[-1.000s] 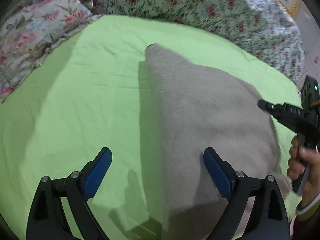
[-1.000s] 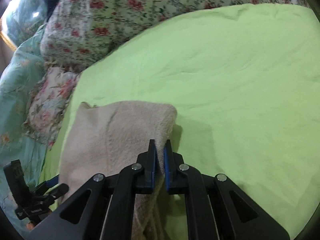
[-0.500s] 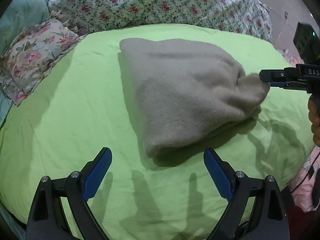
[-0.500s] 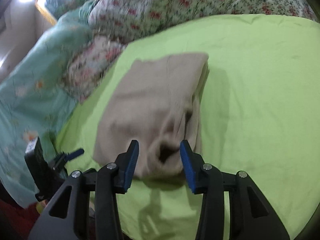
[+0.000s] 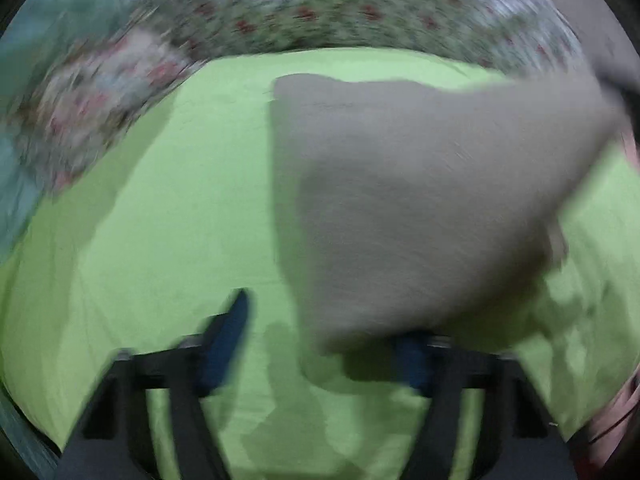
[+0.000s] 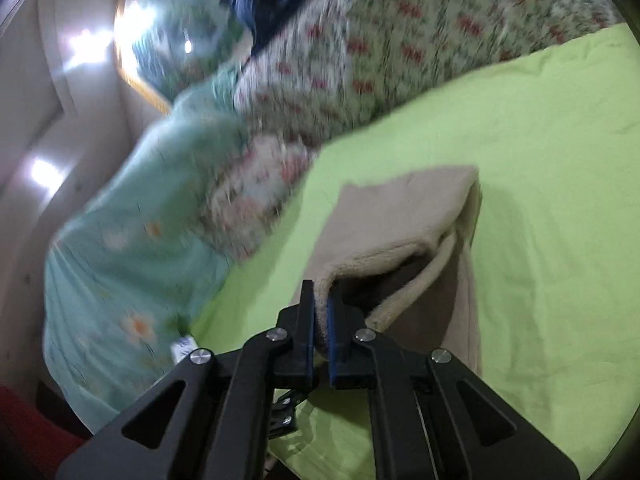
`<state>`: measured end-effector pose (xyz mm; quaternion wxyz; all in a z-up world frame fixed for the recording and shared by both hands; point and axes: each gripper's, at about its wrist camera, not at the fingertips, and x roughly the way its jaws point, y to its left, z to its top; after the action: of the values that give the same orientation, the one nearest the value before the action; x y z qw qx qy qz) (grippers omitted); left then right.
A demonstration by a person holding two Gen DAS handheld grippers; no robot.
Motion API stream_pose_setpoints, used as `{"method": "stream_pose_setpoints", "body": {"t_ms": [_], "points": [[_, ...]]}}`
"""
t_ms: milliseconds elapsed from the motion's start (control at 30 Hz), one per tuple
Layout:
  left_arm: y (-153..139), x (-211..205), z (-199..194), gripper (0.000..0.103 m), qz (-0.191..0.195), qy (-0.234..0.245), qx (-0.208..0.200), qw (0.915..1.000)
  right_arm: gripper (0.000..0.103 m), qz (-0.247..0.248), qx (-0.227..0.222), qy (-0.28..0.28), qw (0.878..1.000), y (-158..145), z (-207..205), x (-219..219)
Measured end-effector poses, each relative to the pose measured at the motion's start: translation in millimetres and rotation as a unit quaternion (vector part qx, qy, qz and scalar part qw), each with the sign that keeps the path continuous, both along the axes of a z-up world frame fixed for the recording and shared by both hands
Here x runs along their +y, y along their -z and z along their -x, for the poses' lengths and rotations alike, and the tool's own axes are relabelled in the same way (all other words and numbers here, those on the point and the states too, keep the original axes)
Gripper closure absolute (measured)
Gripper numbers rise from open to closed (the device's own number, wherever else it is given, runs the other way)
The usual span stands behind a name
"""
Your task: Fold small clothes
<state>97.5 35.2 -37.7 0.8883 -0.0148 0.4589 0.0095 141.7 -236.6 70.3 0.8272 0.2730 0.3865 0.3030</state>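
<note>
Green bed (image 6: 540, 160) carries the cloth (image 6: 392, 216), right tool (image 6: 319, 334) clamped on one layer that may slip, left tool (image 5: 320, 344) apart.

A bed covered in a lime-green sheet, with bedding piled along its far side and a beige garment on it.

We see the bed (image 5: 168, 216) spread with a smooth lime-green sheet (image 6: 560, 160), lightly creased. On the sheet lies a beige fleecy garment (image 5: 400, 200), folded over on itself; part of it rests flat on the sheet, while one near corner is raised off the sheet and opens into a dark hollow in the right wrist view. Along the far edge of the green sheet lies a white quilt with small red flowers (image 6: 380, 52). Beside it sits a floral pillow (image 6: 256, 196), and next to that a pale teal cover with daisy prints (image 6: 120, 264). The left wrist view is blurred.
</note>
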Motion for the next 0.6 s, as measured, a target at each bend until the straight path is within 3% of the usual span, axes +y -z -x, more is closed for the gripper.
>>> {"method": "stream_pose_setpoints", "body": {"t_ms": [100,167,367,600], "points": [[2,33,-2,0.064,0.099,-0.042,0.013,0.9941,0.097,0.051,0.027,-0.001,0.998,26,3,1],[9,41,-1,0.066,0.124,-0.052,0.029,0.9905,0.097,0.081,0.047,-0.001,0.996,46,7,1],[14,42,2,0.07,0.141,-0.054,0.039,0.9877,0.097,0.153,0.088,0.006,0.984,93,15,-6],[16,42,1,0.069,0.138,-0.031,0.049,0.9888,0.097,0.173,0.102,0.001,0.98,98,12,-1]]}}
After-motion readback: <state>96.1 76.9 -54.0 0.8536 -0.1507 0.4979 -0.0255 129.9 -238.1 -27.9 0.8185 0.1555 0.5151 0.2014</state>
